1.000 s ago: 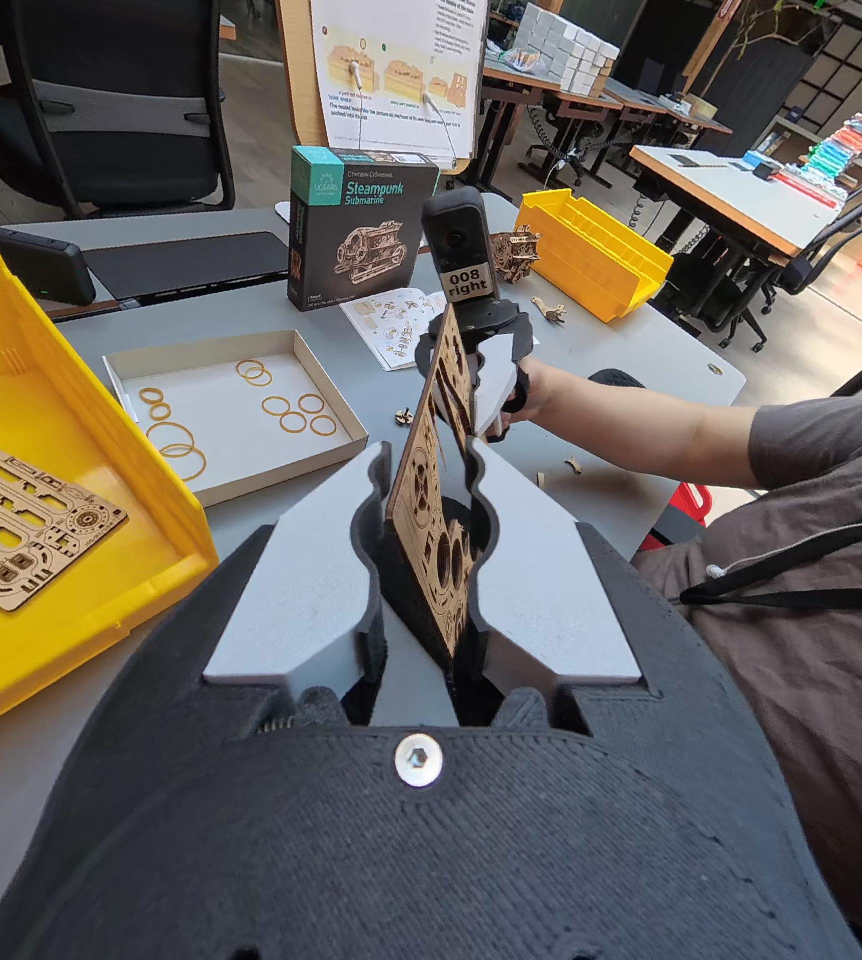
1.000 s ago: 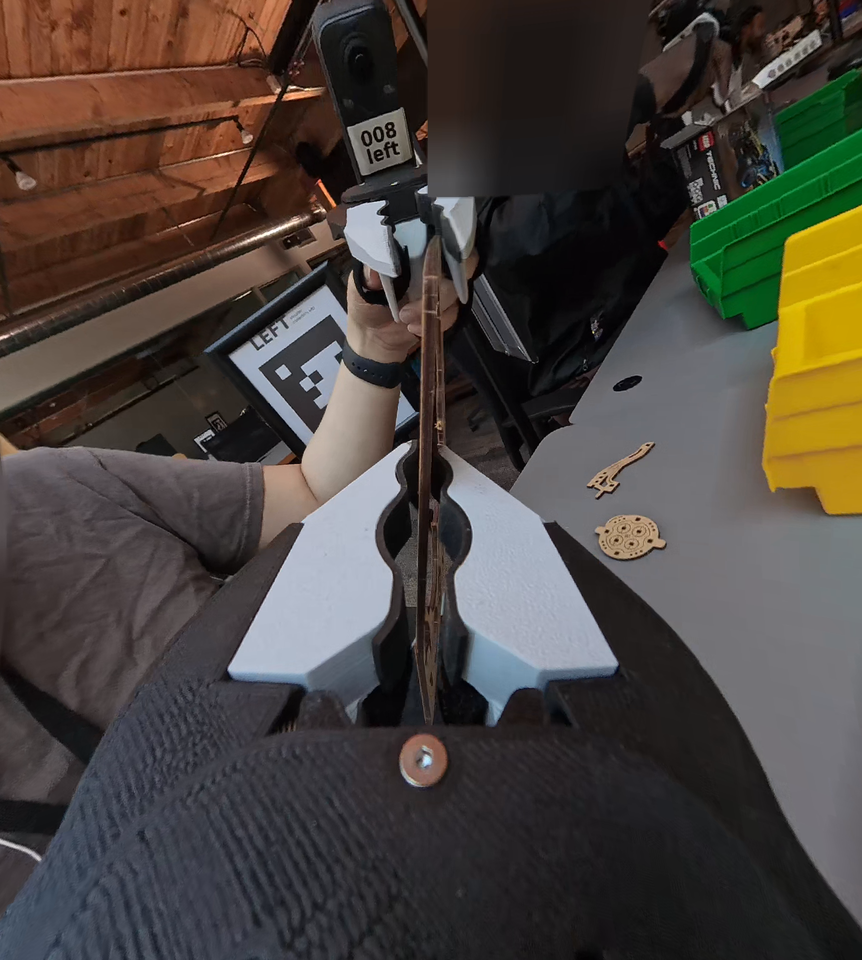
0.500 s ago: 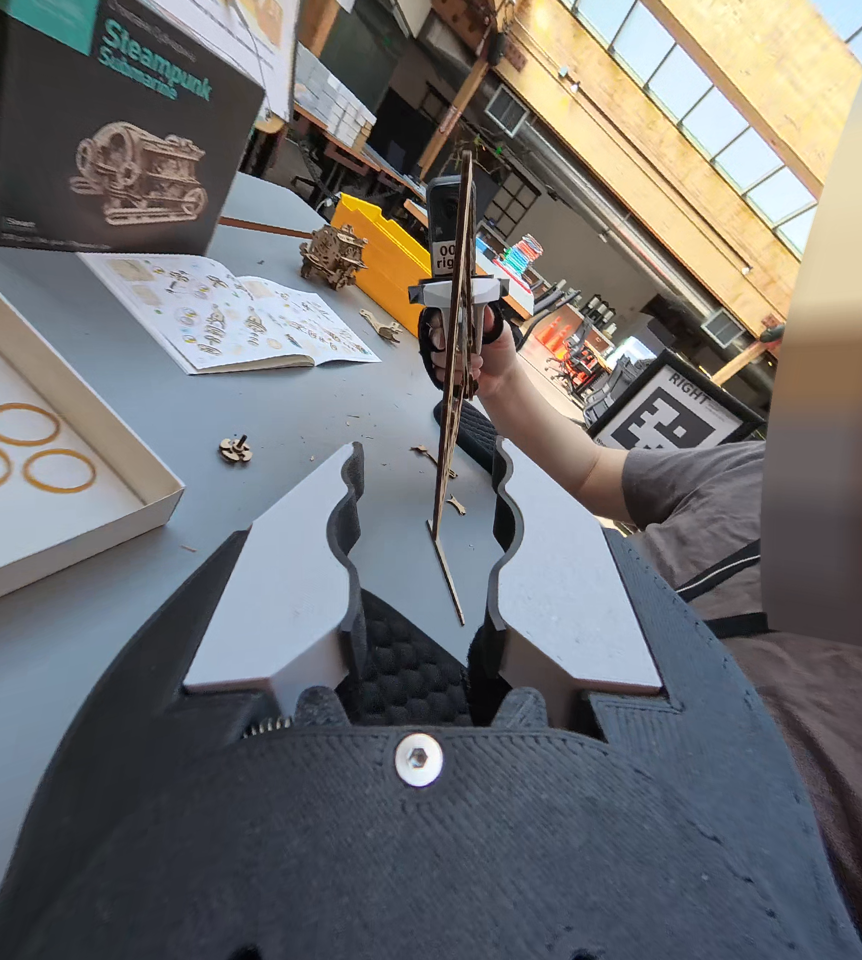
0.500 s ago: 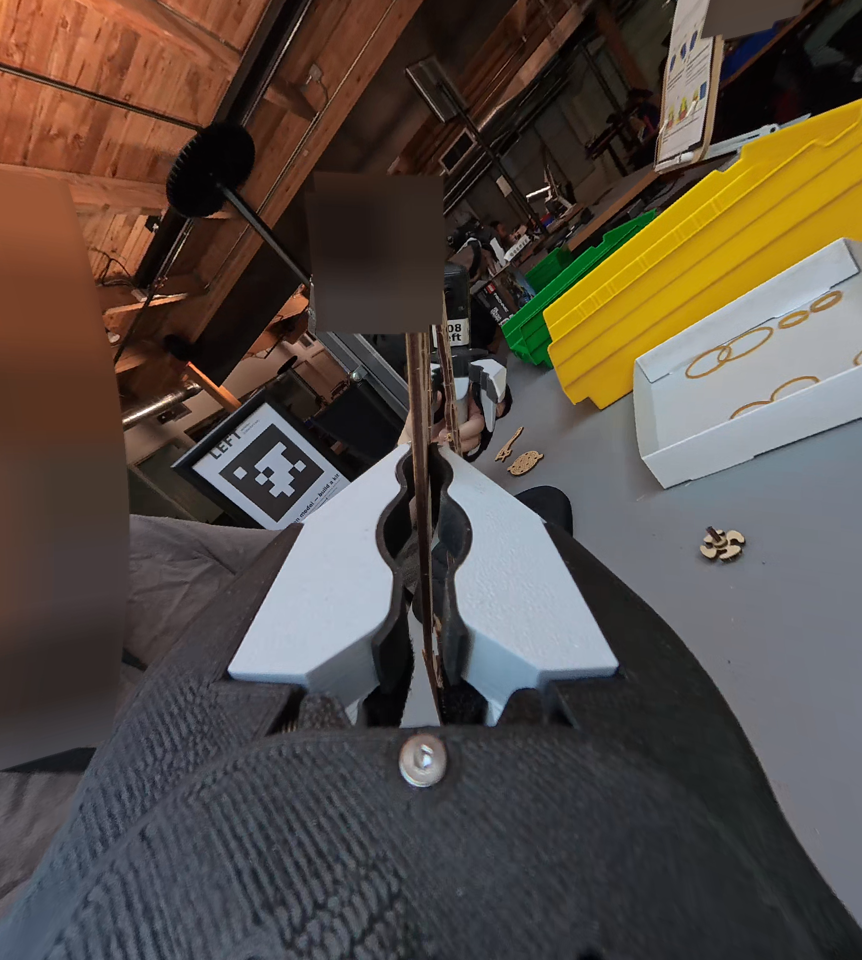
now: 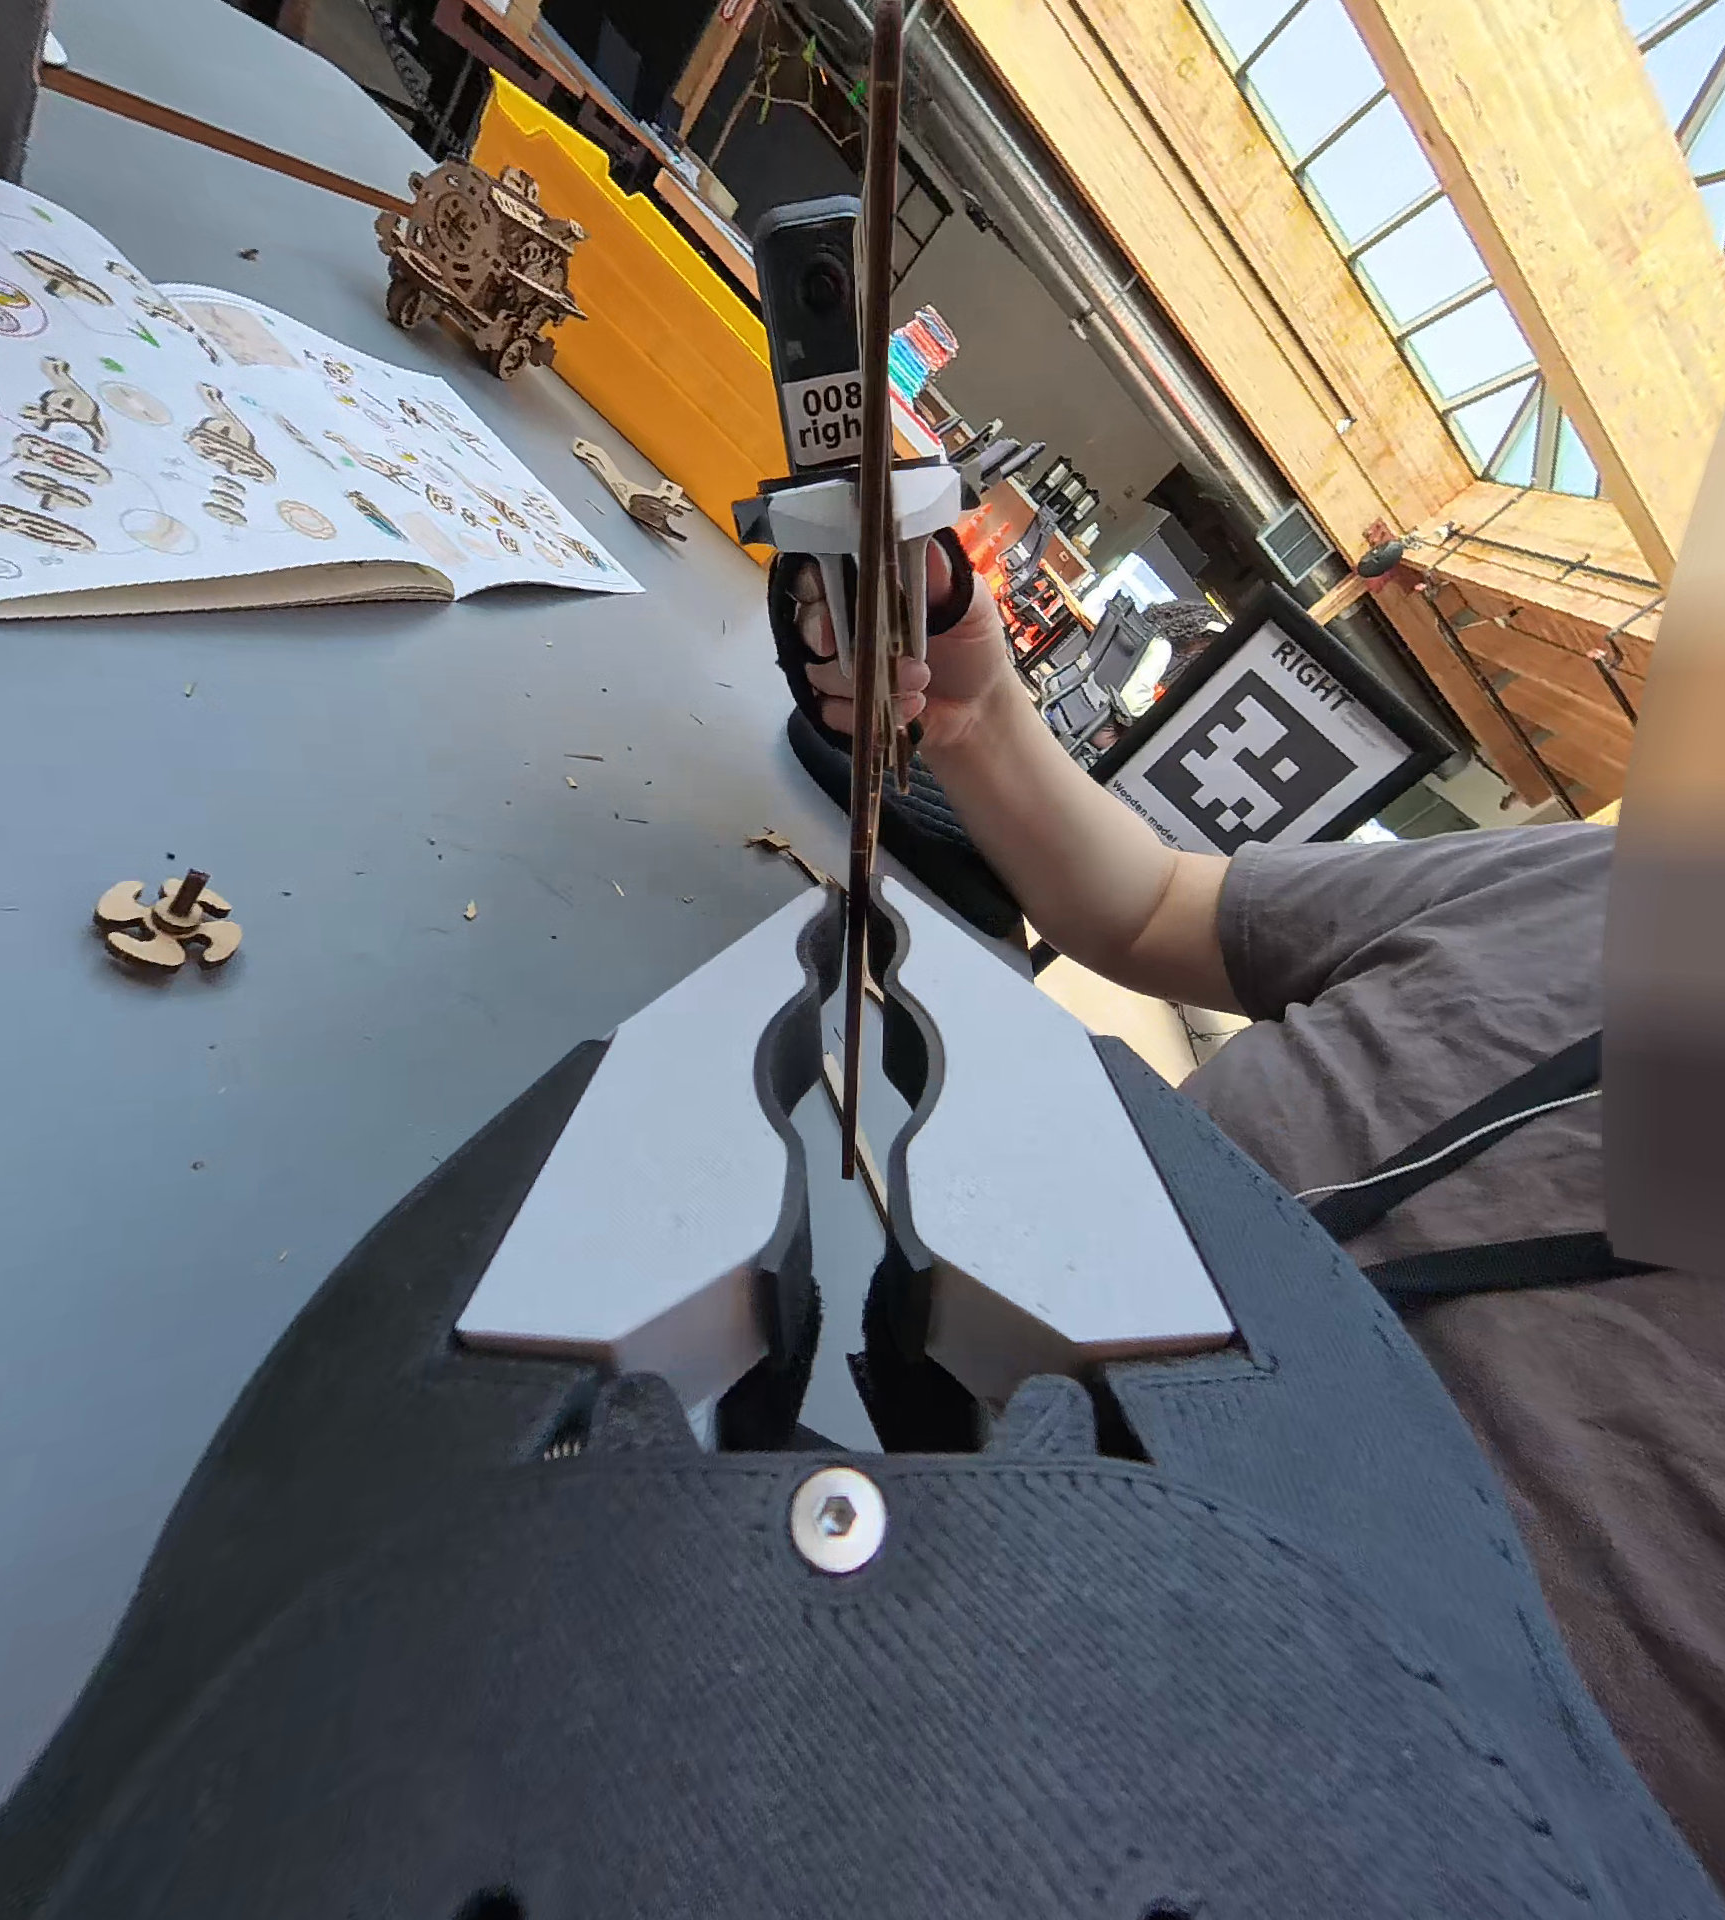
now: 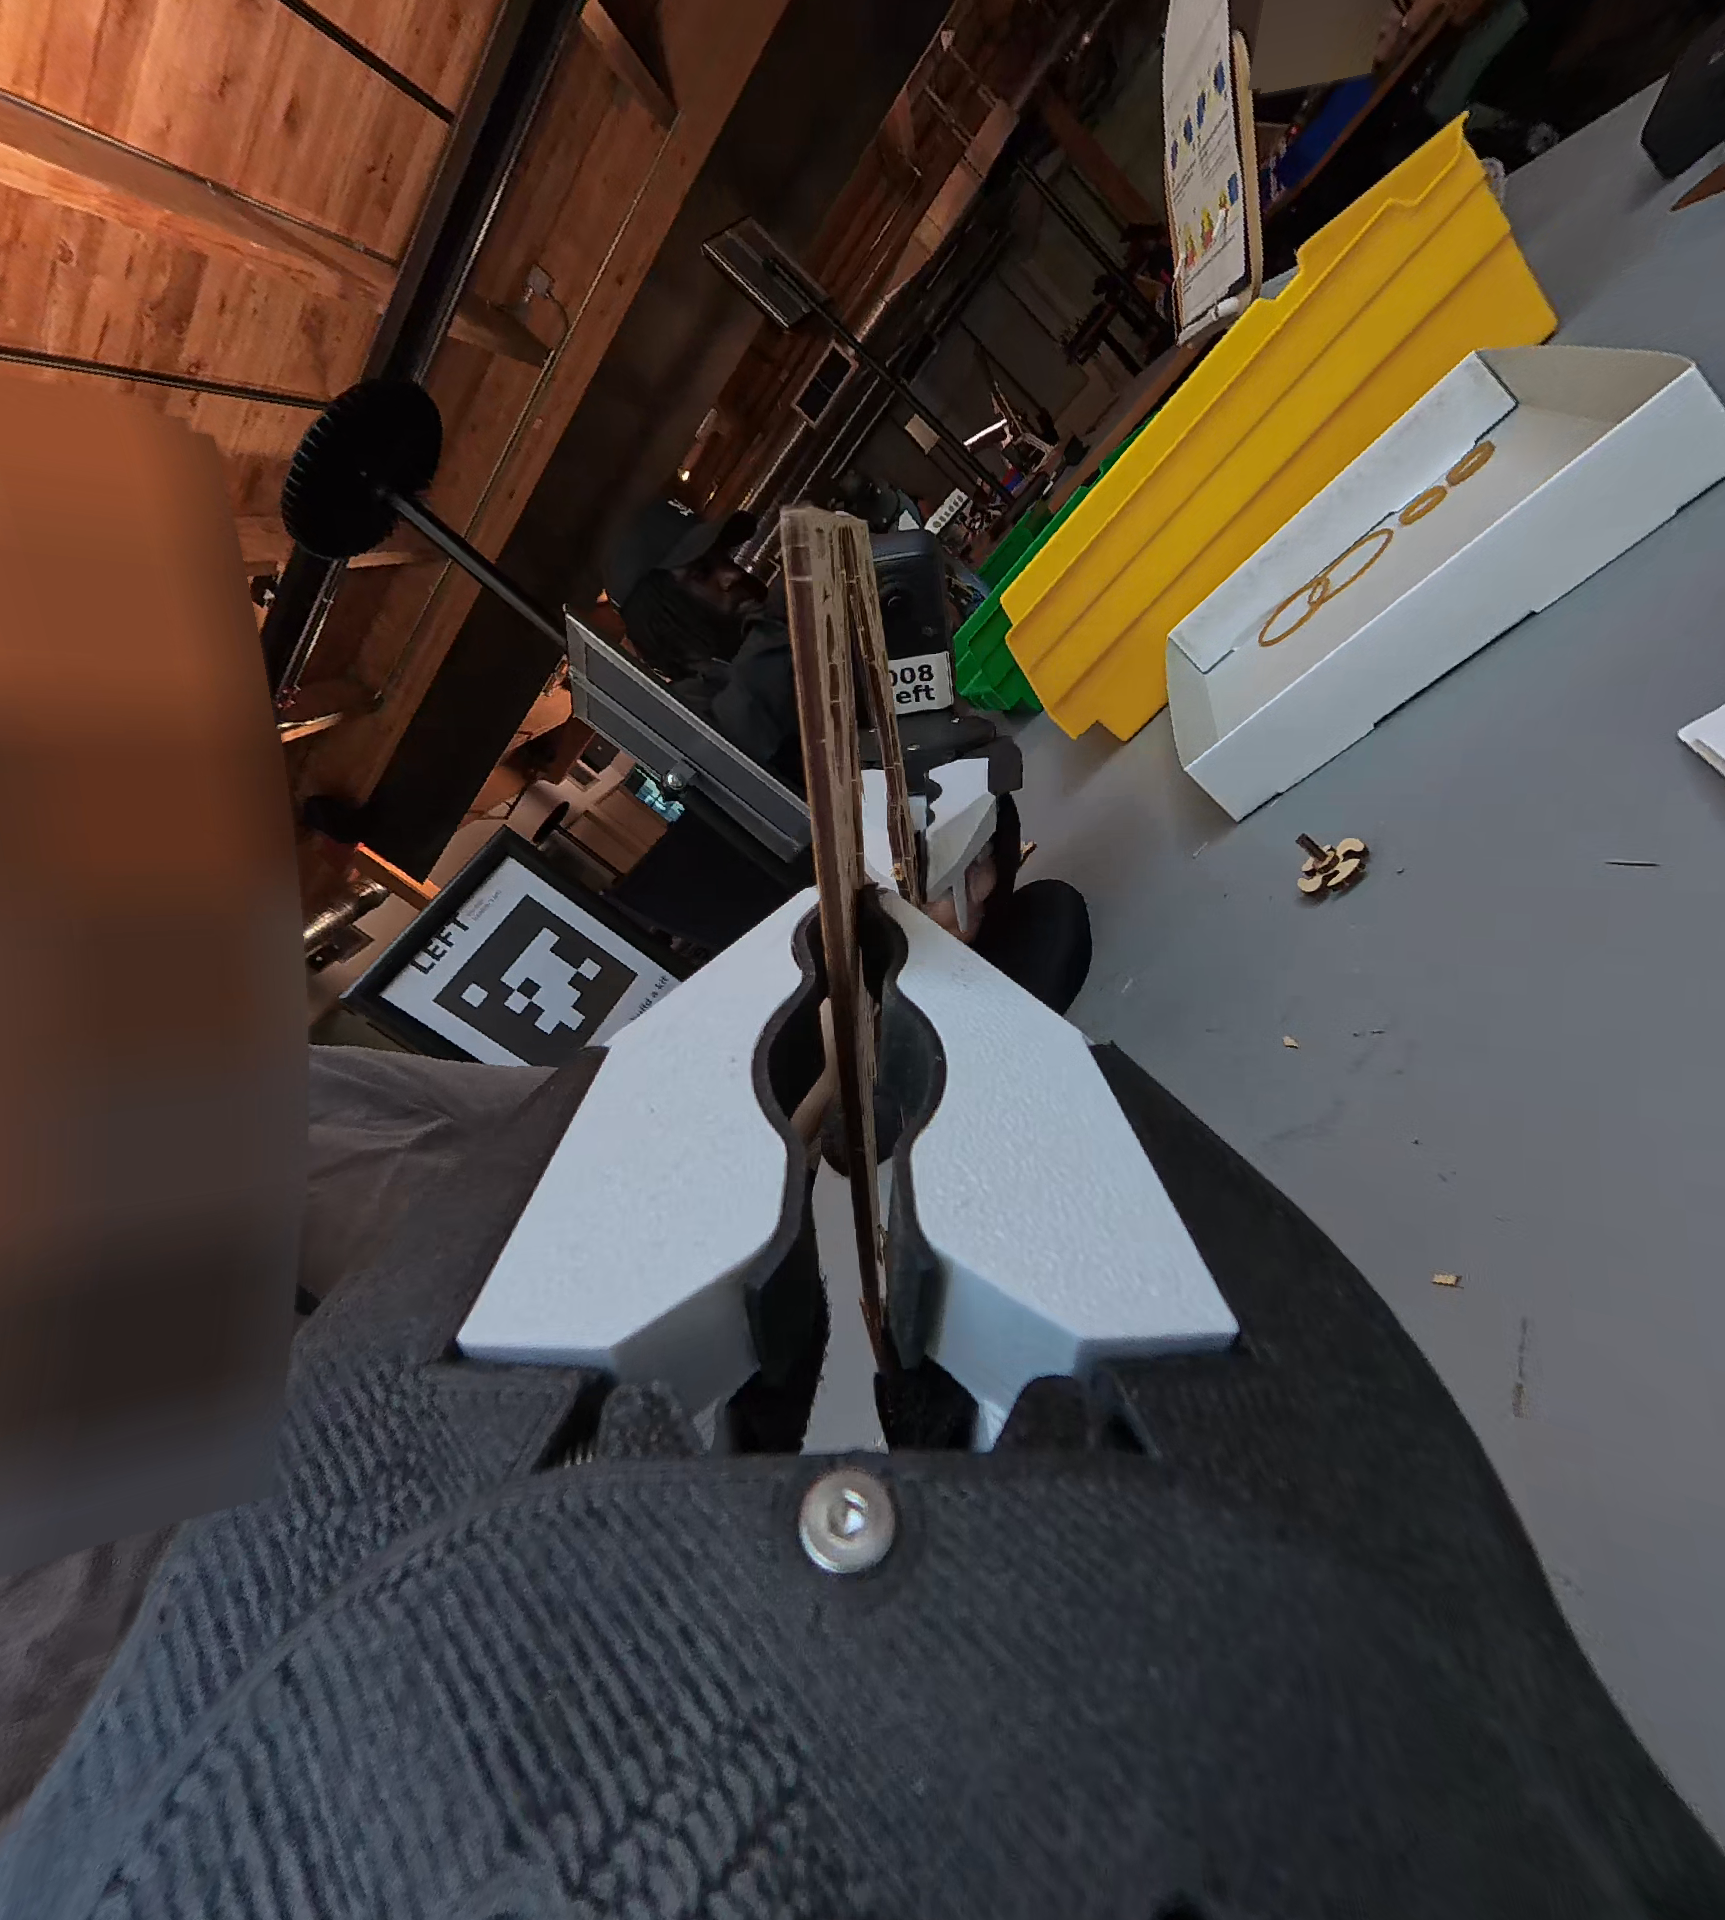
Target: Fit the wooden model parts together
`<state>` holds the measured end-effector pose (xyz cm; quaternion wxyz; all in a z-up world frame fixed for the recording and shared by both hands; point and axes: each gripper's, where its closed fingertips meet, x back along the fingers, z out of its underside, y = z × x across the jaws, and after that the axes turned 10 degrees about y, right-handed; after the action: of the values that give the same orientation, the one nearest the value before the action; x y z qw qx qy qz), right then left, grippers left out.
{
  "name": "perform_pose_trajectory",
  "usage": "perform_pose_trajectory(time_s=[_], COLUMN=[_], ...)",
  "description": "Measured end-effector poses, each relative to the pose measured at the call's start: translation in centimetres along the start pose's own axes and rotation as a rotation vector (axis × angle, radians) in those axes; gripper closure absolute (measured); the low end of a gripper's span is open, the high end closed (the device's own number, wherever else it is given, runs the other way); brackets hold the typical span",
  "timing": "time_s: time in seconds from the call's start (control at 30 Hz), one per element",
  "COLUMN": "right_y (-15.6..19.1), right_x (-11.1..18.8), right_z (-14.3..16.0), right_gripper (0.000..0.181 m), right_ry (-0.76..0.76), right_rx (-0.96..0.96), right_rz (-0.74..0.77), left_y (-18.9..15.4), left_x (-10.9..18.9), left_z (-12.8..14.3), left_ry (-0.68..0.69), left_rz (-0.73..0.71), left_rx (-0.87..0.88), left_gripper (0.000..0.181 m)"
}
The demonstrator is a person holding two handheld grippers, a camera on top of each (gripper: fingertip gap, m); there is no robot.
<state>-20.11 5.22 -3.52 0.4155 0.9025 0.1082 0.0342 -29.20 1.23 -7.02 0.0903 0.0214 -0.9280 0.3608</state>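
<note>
A thin wooden parts sheet (image 5: 870, 416) stands edge-on above the grey table (image 5: 370, 779), held between both grippers. My left gripper (image 5: 853, 899) is shut on its near edge. My right gripper (image 5: 873, 665) faces it from the far side, a hand around it. In the right wrist view my right gripper (image 6: 853, 904) is shut on the same sheet (image 6: 827, 727), which runs deep between the fingers. The left gripper (image 6: 925, 831) shows just behind the sheet, mostly hidden. A second thin wooden layer (image 6: 884, 675) lies against the sheet.
An open instruction booklet (image 5: 193, 457), a built wooden model (image 5: 479, 260), a yellow bin (image 5: 650, 301) and a small wooden wheel piece (image 5: 167, 920) are on the table. A white tray (image 6: 1616, 499) with rubber bands sits beside another yellow bin (image 6: 1284, 416). There is about 11 cm between the tips of the two grippers. The small wooden wheel piece (image 5: 167, 920) is closer to my left gripper, around 12 cm from its tips; the right tips are 20 cm off. Look for it in the right wrist view (image 6: 1319, 852) too.
My left gripper held the sheet, opened half a second ago, and has now closed on it again. The sheet has turned edge-on and both views have tilted.
</note>
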Motion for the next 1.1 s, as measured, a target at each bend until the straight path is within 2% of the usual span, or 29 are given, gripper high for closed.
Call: perform_pose_trajectory(time_s=[0.17, 0.23, 0.33, 0.47, 0.5, 0.57, 0.7, 0.87, 1.0, 1.1], right_y=[-2.0, -2.5, -3.3, -4.1, -4.2, -4.4, -5.0, -5.4, -4.9, -4.2], right_x=[-0.4, -0.5, -0.4, -0.1, -0.1, -0.1, -0.2, -0.1, -0.2, -0.2], right_z=[1.1, 1.2, 1.3, 1.7, 1.8, 2.0, 2.5, 2.4, 2.2, 2.0], right_gripper=[0.18, 0.18, 0.181, 0.181, 0.181, 0.181, 0.179, 0.177, 0.179, 0.179], right_ry=[0.049, 0.058, 0.063, 0.08, 0.083, 0.099, 0.127, 0.129, 0.116, 0.094], right_rx=[0.007, 0.022, 0.016, 0.009, 0.013, 0.018, 0.027, 0.077, 0.086, 0.062], right_rz=[0.063, 0.075, 0.091, 0.118, 0.12, 0.125, 0.152, 0.176, 0.14, 0.094], left_y=[1.1, 1.4, 2.4, 3.5, 3.6, 3.7, 3.8, 3.9, 3.6, 2.9], left_x=[0.3, 0.3, 0.2, -0.2, -0.3, -0.3, -0.3, -0.8, -1.2, -1.0], left_z=[1.0, 1.3, 1.5, 1.8, 1.8, 1.8, 1.8, 2.3, 2.6, 2.1], left_ry=[0.034, 0.048, 0.07, 0.119, 0.125, 0.13, 0.121, 0.181, 0.212, 0.166], left_rz=[-0.068, -0.081, -0.122, -0.181, -0.188, -0.188, -0.183, -0.213, -0.21, -0.163], left_rx=[0.03, 0.038, 0.079, 0.092, 0.088, 0.085, 0.098, 0.054, 0.028, 0.036], left_gripper=[0.174, 0.181, 0.18, 0.17, 0.173, 0.177, 0.171, 0.167, 0.176, 0.181])
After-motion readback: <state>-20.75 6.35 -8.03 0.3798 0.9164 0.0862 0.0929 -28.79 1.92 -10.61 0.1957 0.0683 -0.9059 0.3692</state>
